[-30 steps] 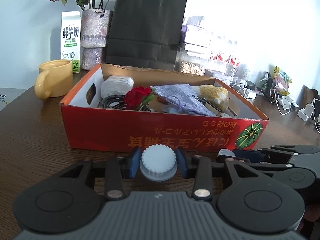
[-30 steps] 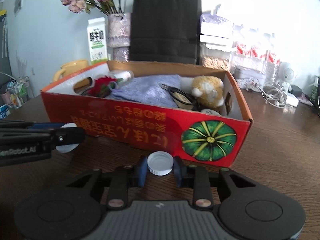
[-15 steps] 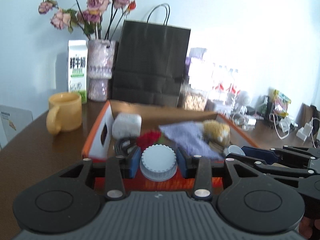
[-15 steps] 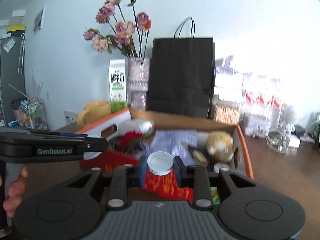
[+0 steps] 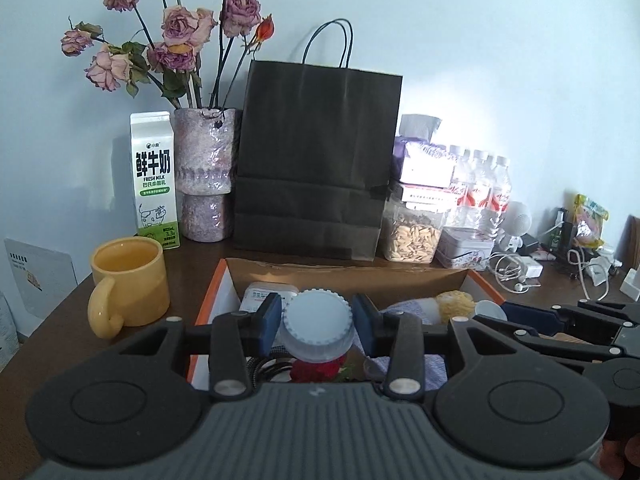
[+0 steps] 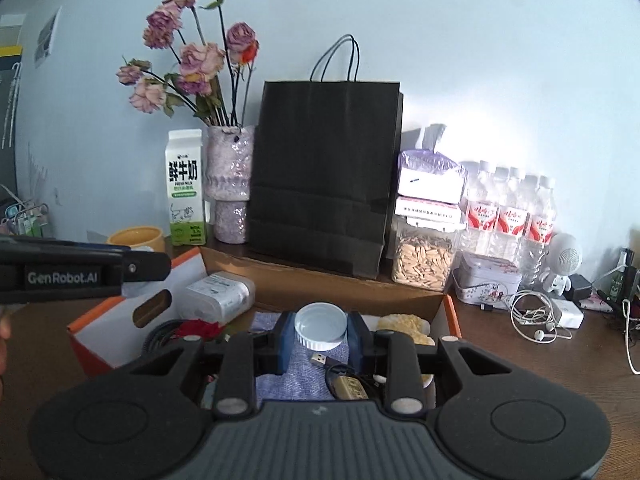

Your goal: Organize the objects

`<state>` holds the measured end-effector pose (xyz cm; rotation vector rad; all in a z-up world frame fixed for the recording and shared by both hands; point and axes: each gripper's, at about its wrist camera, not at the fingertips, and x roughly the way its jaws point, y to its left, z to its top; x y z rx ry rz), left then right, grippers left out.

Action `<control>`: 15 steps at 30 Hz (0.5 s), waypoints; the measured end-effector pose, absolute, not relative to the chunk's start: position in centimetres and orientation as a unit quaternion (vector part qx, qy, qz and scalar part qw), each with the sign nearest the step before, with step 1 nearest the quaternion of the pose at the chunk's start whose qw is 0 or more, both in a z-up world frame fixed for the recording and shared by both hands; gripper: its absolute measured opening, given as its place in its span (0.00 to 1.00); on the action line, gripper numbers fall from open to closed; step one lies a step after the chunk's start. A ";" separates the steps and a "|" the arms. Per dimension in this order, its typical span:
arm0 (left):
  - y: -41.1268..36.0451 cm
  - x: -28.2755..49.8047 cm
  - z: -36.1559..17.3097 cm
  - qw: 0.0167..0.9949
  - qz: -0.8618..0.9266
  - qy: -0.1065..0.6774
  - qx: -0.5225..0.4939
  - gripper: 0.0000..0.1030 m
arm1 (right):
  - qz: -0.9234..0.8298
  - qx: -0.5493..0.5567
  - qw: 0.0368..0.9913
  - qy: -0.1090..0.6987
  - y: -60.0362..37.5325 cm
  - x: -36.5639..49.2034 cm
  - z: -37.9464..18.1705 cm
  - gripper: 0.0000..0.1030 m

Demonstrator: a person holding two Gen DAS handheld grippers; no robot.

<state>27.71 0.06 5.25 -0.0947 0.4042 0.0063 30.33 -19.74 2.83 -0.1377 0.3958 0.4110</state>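
My left gripper (image 5: 317,322) is shut on a large white ribbed lid (image 5: 316,314), held above the near side of the orange cardboard box (image 5: 344,270). My right gripper (image 6: 320,330) is shut on a smaller white cap (image 6: 320,322) with its hollow side up, also over the box (image 6: 450,312). In the box lie a red rose (image 6: 198,327), a purple cloth pouch (image 6: 280,384), a yellow plush toy (image 6: 404,326), a white packet (image 6: 220,294) and a USB plug (image 6: 320,358). The right gripper's arm (image 5: 560,320) shows at the right of the left wrist view.
Behind the box stand a black paper bag (image 5: 316,160), a vase of dried roses (image 5: 204,172), a milk carton (image 5: 154,180) and a jar of seeds (image 5: 412,232). A yellow mug (image 5: 132,280) sits left of the box. Water bottles (image 6: 508,208) and earphone cables (image 6: 536,320) crowd the right.
Both grippers have risen with their caps from the table in front of the box to above its near edge. The red front wall has dropped out of sight.
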 end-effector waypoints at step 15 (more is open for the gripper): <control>1.8 26.0 4.5 0.972 0.023 0.228 -0.051 1.00 | 0.186 -0.040 0.958 0.216 -21.6 28.6 1.6 1.00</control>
